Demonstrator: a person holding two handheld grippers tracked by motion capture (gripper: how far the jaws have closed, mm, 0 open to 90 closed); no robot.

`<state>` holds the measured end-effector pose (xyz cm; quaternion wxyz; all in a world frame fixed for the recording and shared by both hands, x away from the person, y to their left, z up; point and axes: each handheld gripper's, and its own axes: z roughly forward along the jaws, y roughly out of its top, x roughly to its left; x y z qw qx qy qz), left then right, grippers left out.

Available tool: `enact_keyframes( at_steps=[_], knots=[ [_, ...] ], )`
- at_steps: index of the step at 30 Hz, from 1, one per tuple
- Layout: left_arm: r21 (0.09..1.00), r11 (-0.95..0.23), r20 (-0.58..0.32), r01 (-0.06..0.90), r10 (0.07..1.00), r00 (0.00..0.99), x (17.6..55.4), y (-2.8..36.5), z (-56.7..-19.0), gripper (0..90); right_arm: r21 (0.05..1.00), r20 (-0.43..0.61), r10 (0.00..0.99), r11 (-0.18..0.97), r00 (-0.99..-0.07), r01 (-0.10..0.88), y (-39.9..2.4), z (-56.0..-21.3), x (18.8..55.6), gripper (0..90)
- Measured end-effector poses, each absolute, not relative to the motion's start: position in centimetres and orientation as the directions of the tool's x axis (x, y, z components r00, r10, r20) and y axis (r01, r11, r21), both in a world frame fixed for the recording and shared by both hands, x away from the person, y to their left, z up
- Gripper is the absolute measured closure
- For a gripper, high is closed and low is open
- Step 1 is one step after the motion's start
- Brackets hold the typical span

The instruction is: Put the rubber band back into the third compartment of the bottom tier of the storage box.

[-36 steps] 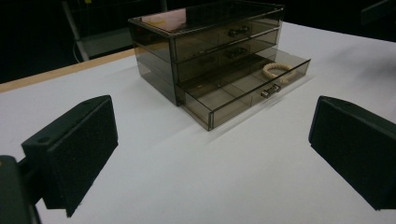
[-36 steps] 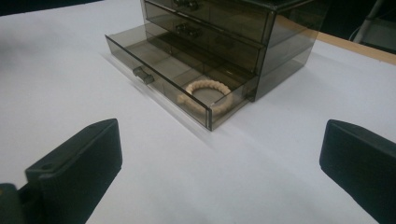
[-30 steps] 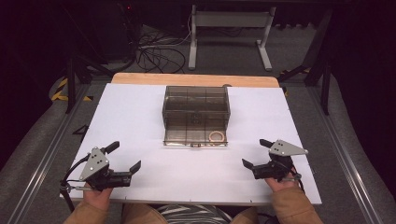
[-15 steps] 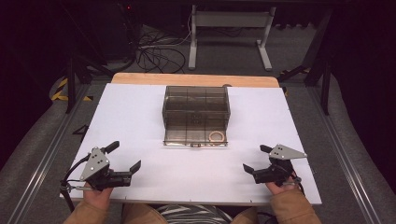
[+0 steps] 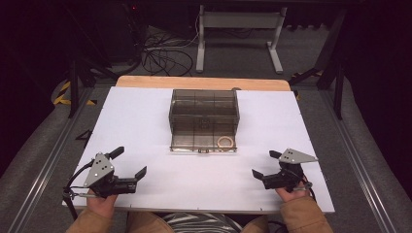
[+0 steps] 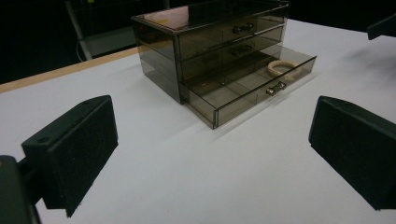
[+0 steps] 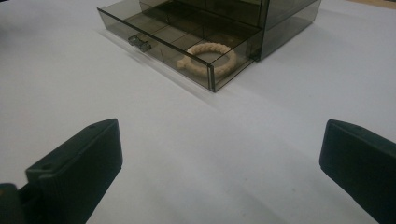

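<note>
I have the left hand-held gripper (image 5: 130, 164) and the right hand-held gripper (image 5: 264, 164) both spread wide near the worktop's (image 5: 145, 121) front corners. The drawer box (image 5: 204, 114) stands mid-worktop toward the far edge, its bottom drawer (image 5: 204, 141) pulled out, with a beige ring (image 5: 225, 142) in the right end.

Your right gripper (image 5: 263, 164) has drawn back toward you across the white table top (image 5: 145, 121), ending a little lower and nearer the front edge than a second ago. Its wide-spread jaws now sit farther from the smoky transparent plastic drawer box (image 5: 204, 112) ahead of the fingertips.
</note>
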<state>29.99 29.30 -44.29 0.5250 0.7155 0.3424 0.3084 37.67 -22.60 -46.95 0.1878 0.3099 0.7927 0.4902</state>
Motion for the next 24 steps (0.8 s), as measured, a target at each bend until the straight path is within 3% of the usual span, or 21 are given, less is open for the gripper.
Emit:
enact_keyframes(
  at_steps=[24],
  knots=[
    [0.963,-0.207,0.073,0.172,0.817,0.571,30.06,29.44,-44.32,1.9,0.902,-0.021,0.665,0.335,-0.746,0.273,-22.48,-46.77,37.42,0.1]
  ],
)
